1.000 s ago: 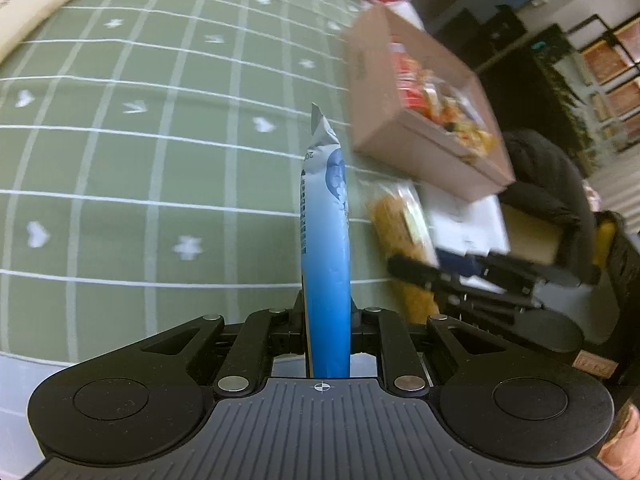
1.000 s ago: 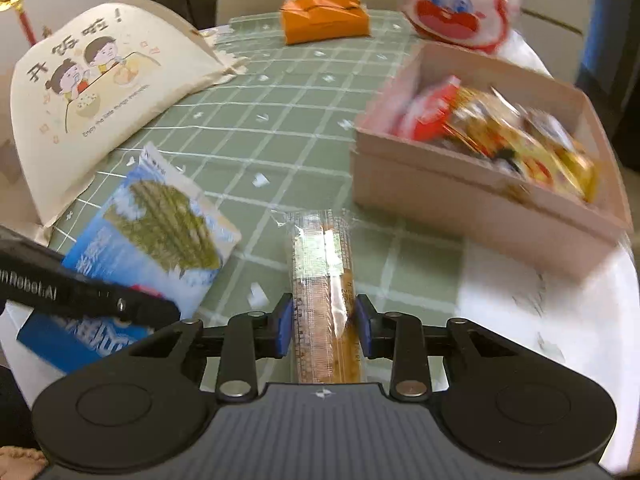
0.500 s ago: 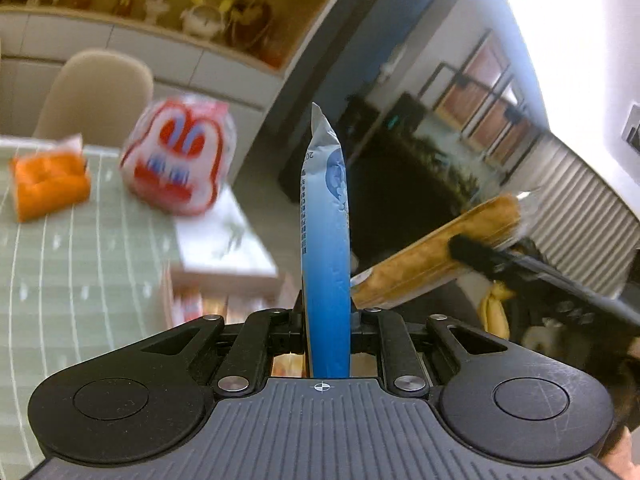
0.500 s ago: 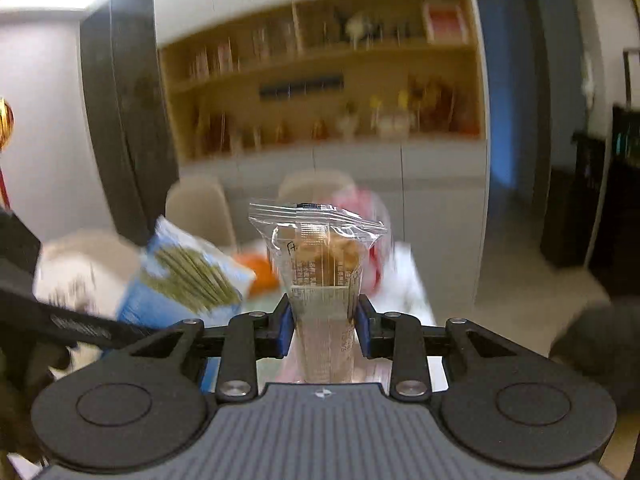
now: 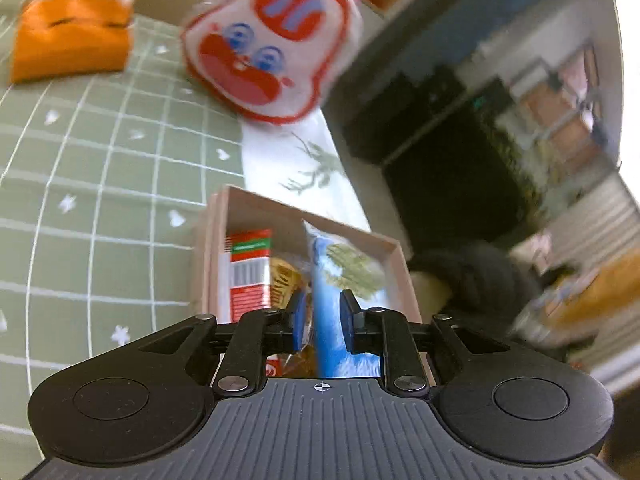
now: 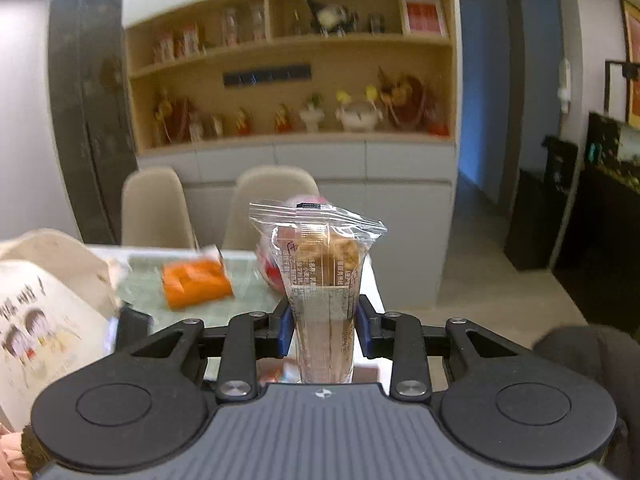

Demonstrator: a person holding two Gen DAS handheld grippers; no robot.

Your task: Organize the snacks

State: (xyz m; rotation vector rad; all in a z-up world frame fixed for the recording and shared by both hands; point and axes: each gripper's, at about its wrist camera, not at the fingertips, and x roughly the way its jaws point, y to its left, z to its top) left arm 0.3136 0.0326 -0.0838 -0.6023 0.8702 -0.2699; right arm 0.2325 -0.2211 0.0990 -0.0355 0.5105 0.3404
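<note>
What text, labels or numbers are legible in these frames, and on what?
None reads cleanly.
Clear biscuit pack in the right gripper: printed lines, too small to read.
Cloth bag: dark characters above a cartoon, blurred.
Red carton in the box: barcode and a green band, unreadable.
Blue snack bag between the left gripper's pads: no readable print.

A desk [image 5: 100, 200] under a green, white-gridded cloth carries an open cardboard box [image 5: 394, 254] of snack packs. Farther back lie an orange packet [image 5: 72, 40] and a red-and-white cartoon-face bag [image 5: 272, 36]. A cream bag with cartoon children [image 6: 48, 312] lies at its left edge.
</note>
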